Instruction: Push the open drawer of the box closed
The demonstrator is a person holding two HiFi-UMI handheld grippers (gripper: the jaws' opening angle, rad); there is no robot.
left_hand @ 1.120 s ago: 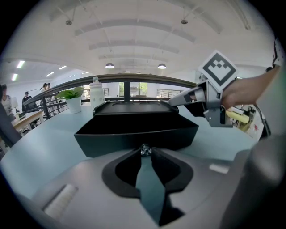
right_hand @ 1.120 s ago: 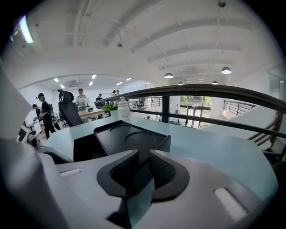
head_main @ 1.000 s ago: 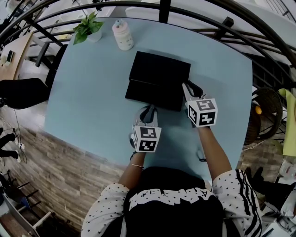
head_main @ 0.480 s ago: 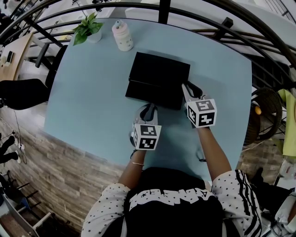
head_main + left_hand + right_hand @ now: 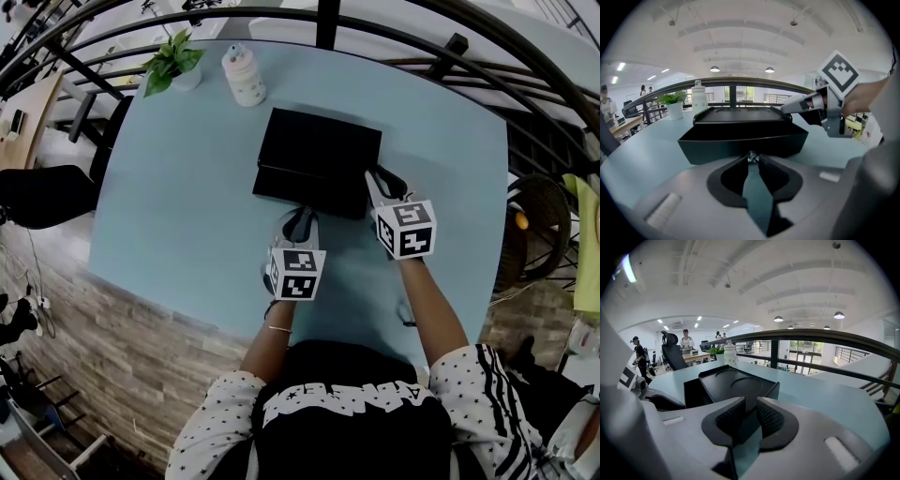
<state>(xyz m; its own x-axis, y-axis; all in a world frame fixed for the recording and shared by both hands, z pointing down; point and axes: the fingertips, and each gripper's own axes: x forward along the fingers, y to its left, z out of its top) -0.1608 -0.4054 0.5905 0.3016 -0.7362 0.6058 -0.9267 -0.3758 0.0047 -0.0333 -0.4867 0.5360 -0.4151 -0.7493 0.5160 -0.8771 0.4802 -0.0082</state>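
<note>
The left gripper (image 5: 301, 217) is holding its jaws pressed together on nothing, their tips sitting right at the front of the open drawer (image 5: 305, 190), seemingly touching it. The right gripper (image 5: 375, 176) is keeping its jaws a narrow gap apart, gripping nothing, with the black box (image 5: 321, 148) lying just ahead and to its left on the table (image 5: 178, 197)

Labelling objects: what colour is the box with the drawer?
Black rectangular box; best in head view.

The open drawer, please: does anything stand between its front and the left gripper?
Nothing visible does. The left gripper, fingers shut, sits right at the drawer front; the right gripper is off to the side by the box corner.
</note>
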